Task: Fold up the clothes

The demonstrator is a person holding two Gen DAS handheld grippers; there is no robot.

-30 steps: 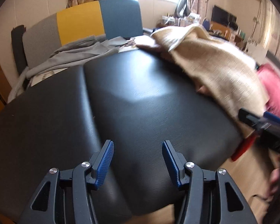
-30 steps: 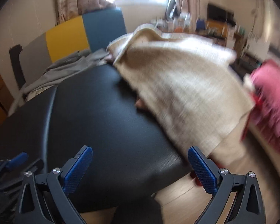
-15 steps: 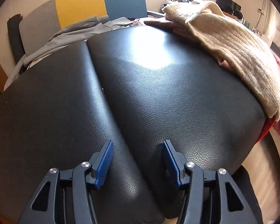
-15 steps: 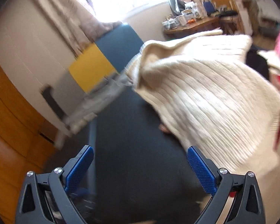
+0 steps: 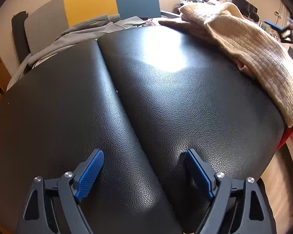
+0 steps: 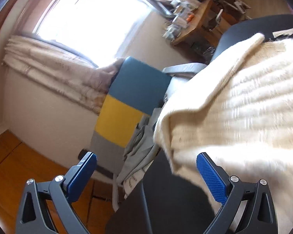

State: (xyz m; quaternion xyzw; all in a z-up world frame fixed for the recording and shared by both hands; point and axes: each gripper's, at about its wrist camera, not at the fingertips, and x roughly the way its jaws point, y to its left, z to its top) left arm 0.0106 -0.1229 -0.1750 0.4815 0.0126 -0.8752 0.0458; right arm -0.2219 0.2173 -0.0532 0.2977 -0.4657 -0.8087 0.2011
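— Where's the jumper now?

— The cream knitted jumper (image 5: 250,52) lies bunched along the far right edge of the black padded surface (image 5: 166,101), part of it hanging over that edge. It isn't spread flat and it isn't folded into any neat shape that I can see.

— And the two tools?

— The left gripper (image 5: 144,167) hovers low over the near end of the surface, well apart from the jumper, its blue fingers (image 5: 89,173) spread with nothing between them. The right gripper (image 6: 146,173) is tilted hard to one side, close to the jumper, fingers (image 6: 212,177) also wide apart and gripping nothing; the knit sits just beyond its right finger.

— So which step is it?

— My guess is a reach for the jumper, to drag it onto the bare middle of the surface. That would want the right fingers closing on an edge or hem, then a pull toward the left gripper's side.

— Anything you can't make out?

— Plenty. The right view is blurred, so I can't tell whether that finger touches the wool. Sleeves and neckline are lost in the heap. A grey garment (image 5: 84,33) lies beyond the surface, against the colourful chair (image 5: 111,3), half hidden. Something pink and red shows past the jumper, cut off.
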